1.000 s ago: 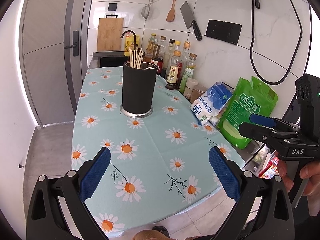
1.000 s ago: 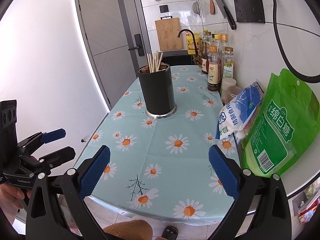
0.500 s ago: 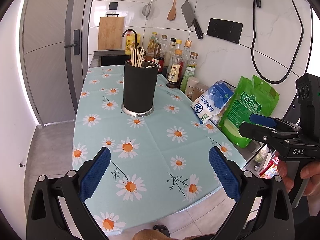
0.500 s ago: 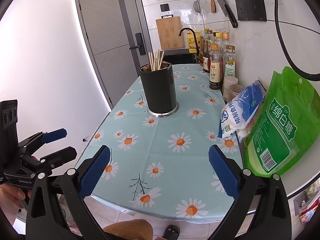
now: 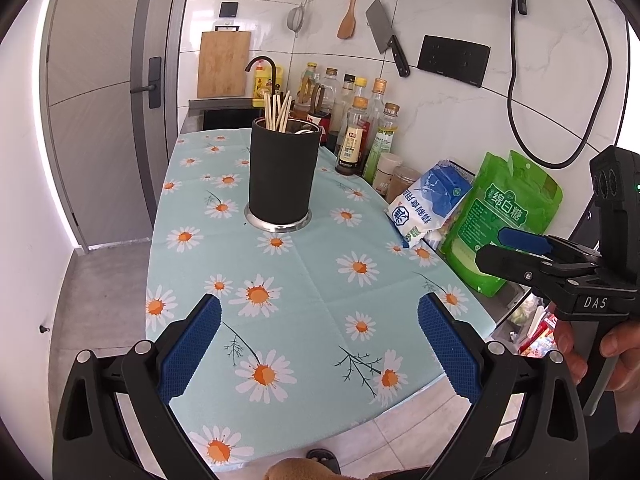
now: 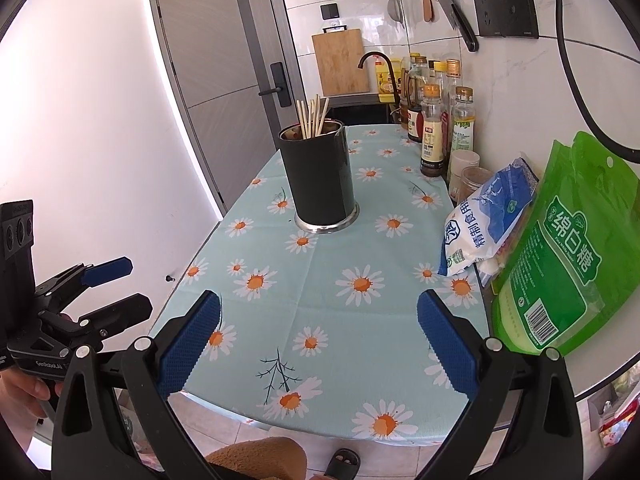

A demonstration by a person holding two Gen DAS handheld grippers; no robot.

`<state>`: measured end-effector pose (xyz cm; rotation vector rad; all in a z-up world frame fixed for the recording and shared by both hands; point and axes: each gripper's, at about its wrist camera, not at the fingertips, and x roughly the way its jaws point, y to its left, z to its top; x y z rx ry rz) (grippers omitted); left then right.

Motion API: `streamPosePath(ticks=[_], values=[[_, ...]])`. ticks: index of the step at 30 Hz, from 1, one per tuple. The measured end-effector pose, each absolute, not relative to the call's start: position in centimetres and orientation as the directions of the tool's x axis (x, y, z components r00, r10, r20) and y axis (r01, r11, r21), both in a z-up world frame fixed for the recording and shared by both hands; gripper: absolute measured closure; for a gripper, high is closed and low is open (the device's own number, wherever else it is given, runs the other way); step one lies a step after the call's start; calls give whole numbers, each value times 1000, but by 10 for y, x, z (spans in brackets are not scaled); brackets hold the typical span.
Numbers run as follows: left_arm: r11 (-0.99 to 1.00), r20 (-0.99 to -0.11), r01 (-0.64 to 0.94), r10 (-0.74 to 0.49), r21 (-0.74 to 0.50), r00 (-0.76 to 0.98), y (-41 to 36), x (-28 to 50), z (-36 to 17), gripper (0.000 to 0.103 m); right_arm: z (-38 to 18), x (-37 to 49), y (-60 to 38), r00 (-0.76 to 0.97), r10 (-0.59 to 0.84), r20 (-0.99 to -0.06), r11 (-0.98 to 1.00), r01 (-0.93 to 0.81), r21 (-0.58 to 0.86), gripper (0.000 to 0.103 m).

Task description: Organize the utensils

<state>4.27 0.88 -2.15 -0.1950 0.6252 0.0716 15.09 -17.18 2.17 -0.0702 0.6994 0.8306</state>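
A home kitchen. A white tiled wall (image 5: 460,128) carries a hanging cleaver (image 5: 386,42), wooden spatula (image 5: 349,16) and strainer (image 5: 298,20). A wooden cutting board (image 5: 224,65) leans behind a dark curved faucet (image 5: 262,66). Bottles of oil and sauce (image 5: 362,132) line the wall beside a counter under a daisy-print cloth (image 5: 304,280), with bags of salt (image 5: 430,204) and sugar (image 5: 508,216).

Left wrist view: utensil holder (image 5: 283,178) stands on the table (image 5: 304,280), upper centre of frame, chopsticks (image 5: 277,112) upright in it. Bottles (image 5: 360,132) stand right of it along the wall. Two bags (image 5: 472,216) lie at centre right, at the table's right edge. Cutting board (image 5: 223,64) leans behind, upper left. Cleaver (image 5: 386,42) and spatula (image 5: 349,8) hang at top centre.
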Motion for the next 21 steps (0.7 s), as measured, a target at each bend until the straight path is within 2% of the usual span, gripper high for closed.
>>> streamPosePath(ticks=[21], values=[[976,-595,-126,-4,-176,804,9,48,-21,7,20,156,-172,463,653,-599,686,-697,209,5]])
